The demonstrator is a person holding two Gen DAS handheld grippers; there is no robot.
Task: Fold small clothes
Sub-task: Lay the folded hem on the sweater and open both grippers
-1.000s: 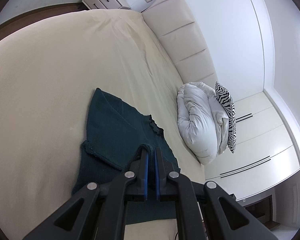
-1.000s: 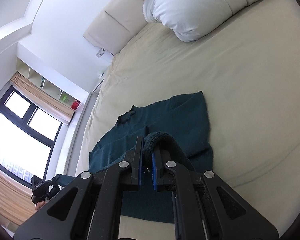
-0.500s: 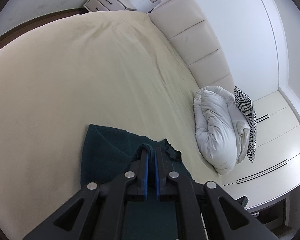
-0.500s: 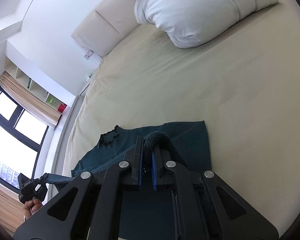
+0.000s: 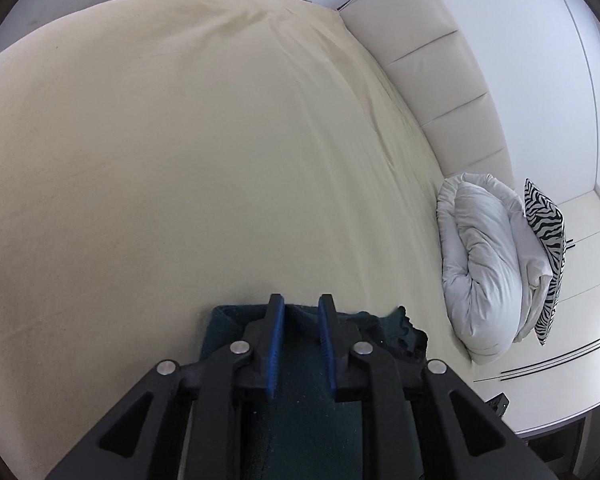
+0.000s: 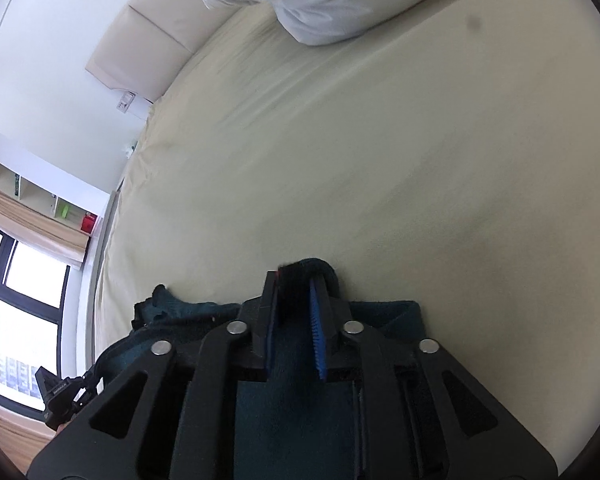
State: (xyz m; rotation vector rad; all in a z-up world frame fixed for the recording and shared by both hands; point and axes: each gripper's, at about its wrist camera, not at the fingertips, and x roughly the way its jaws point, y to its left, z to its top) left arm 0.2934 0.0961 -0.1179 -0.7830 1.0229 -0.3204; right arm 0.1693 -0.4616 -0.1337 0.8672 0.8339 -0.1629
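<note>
The garment (image 5: 300,412) lies on the bed (image 5: 180,140) at bottom centre of both views, directly beneath both claws. Left claw (image 5: 301,312): opening, cloth edge between its jaws. Right claw (image 6: 296,292): opening, a fold looped between its jaws.

- We note a wide bed (image 5: 180,140) under a cream sheet, padded headboard (image 5: 452,92) behind.
- White duvet (image 5: 476,264) bundled near the headboard, a zebra-striped pillow (image 5: 548,252) touching it.
- Window (image 6: 16,308) and open shelves (image 6: 32,196) beyond the bed.
</note>
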